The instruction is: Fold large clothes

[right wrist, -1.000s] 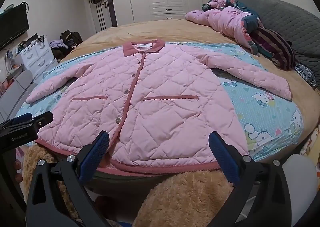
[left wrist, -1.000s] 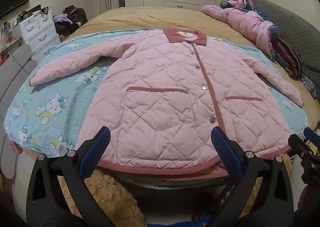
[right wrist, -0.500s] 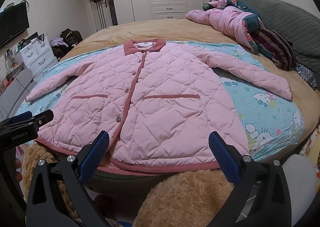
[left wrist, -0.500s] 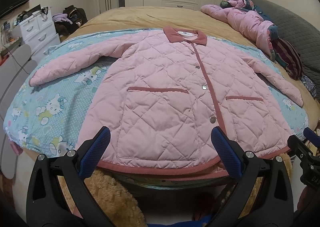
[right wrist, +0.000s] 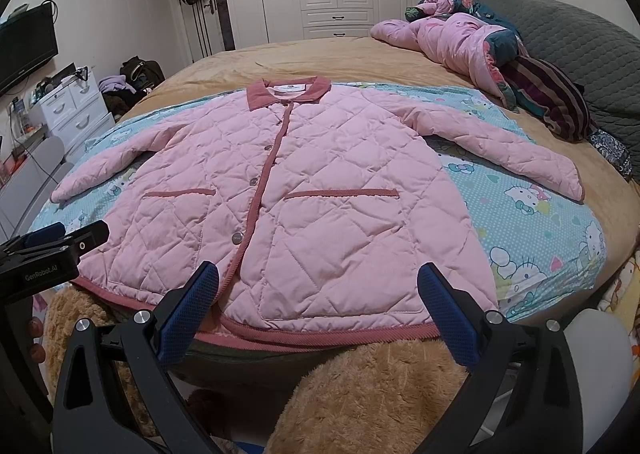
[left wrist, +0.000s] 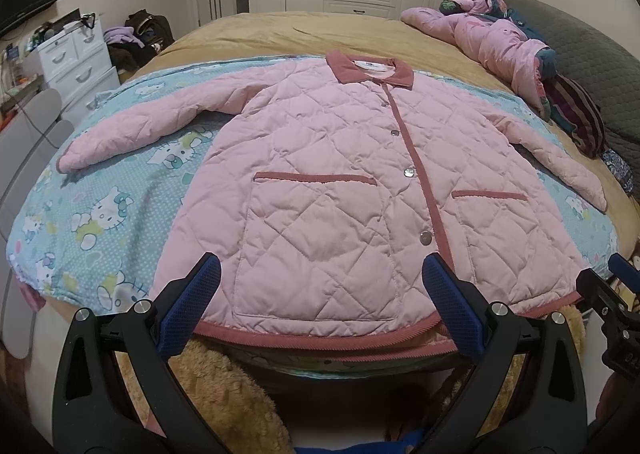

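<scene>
Left wrist view shows my pink coat lying flat and buttoned on the bed, sleeves out, ready to fold. My left hand-held gripper and right hand-held gripper hang wide, holding nothing, by its hem.

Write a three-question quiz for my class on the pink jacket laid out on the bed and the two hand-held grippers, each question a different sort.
1. True or false: the pink quilted jacket lies buttoned, front up, sleeves spread.
2. What is the left hand-held gripper doing? A) clamping the hem B) open, holding nothing C) gripping a sleeve
3. Fill in: the jacket lies on a ___ cartoon-cat sheet.

Key
1. True
2. B; the right hand-held gripper is open too
3. Light blue
</scene>
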`<state>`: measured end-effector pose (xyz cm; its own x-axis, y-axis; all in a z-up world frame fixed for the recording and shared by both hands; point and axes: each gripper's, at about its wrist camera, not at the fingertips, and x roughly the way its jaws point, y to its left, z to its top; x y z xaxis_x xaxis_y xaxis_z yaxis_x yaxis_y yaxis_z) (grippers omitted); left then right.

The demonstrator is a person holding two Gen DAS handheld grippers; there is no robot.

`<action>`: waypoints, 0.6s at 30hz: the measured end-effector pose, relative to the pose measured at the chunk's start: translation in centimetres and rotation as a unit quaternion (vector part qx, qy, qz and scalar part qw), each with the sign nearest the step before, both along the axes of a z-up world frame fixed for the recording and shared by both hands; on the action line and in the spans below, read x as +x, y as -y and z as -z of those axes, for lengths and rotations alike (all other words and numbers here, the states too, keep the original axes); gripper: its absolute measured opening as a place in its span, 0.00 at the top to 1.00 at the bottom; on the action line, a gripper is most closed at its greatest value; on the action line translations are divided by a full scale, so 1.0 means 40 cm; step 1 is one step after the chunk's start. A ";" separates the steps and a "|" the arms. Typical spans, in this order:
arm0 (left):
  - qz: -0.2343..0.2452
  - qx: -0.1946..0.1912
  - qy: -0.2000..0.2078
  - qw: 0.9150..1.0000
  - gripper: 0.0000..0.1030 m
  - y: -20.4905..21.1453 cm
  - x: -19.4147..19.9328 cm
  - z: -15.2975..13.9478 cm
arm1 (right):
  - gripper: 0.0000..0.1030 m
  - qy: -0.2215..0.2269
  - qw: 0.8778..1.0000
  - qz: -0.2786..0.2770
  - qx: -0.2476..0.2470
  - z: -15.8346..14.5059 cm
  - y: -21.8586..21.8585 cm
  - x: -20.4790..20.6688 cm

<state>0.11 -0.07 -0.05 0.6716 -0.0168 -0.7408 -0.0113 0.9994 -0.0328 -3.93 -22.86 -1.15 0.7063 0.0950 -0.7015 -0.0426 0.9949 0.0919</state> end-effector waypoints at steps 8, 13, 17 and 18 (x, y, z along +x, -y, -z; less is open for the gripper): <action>0.000 0.001 -0.001 1.000 0.08 0.001 0.000 0.000 | 0.04 -0.001 1.000 0.000 -0.001 0.003 -0.001 0.000; 0.001 0.002 -0.007 1.000 0.08 0.006 0.008 0.013 | 0.04 -0.004 1.000 -0.001 -0.001 0.007 -0.003 0.008; 0.001 0.001 -0.010 1.000 0.08 0.008 0.019 0.017 | 0.04 -0.004 1.000 -0.001 -0.001 0.009 -0.004 0.013; 0.001 0.001 -0.010 1.000 0.08 0.008 0.024 0.016 | 0.04 -0.005 1.000 -0.001 0.000 0.011 -0.004 0.018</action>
